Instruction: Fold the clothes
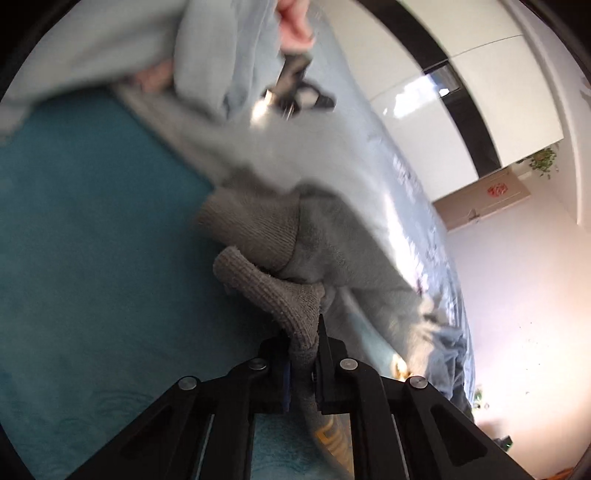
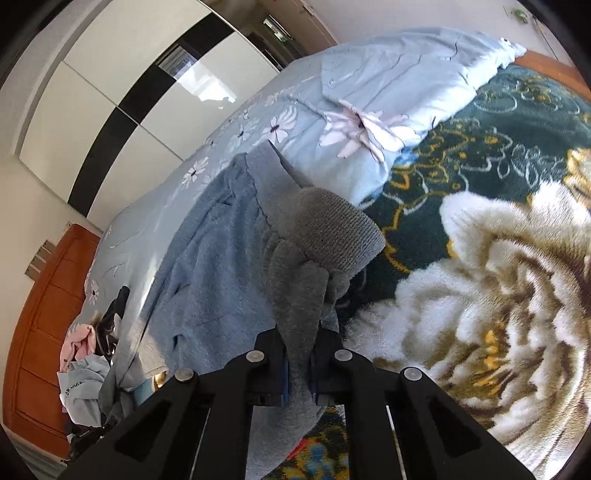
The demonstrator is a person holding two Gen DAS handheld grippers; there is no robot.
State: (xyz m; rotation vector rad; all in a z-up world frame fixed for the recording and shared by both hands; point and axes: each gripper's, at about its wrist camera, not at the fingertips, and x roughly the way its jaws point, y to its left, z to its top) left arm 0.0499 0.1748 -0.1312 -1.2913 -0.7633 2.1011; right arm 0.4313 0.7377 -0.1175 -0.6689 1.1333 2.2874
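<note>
A grey sweatshirt with ribbed cuffs lies over a bed. In the left wrist view my left gripper point(image 1: 303, 350) is shut on a ribbed grey cuff point(image 1: 280, 291), whose fabric runs down between the black jaws. The sweatshirt body point(image 1: 332, 229) stretches away toward the other gripper point(image 1: 295, 85), blurred and held by a hand point(image 1: 293, 26) at the top. In the right wrist view my right gripper point(image 2: 300, 354) is shut on grey fleece just below the other ribbed cuff point(image 2: 332, 225). The sweatshirt's bluish-grey body point(image 2: 218, 266) spreads to the left.
A teal blanket point(image 1: 92, 240) covers the bed on the left. A light blue floral duvet point(image 2: 351, 110) lies behind, beside a dark green blanket with a big cream flower point(image 2: 498, 295). A pile of clothes point(image 2: 88, 369) sits by an orange wooden headboard point(image 2: 40, 332). White wardrobe doors point(image 2: 122, 85) stand beyond.
</note>
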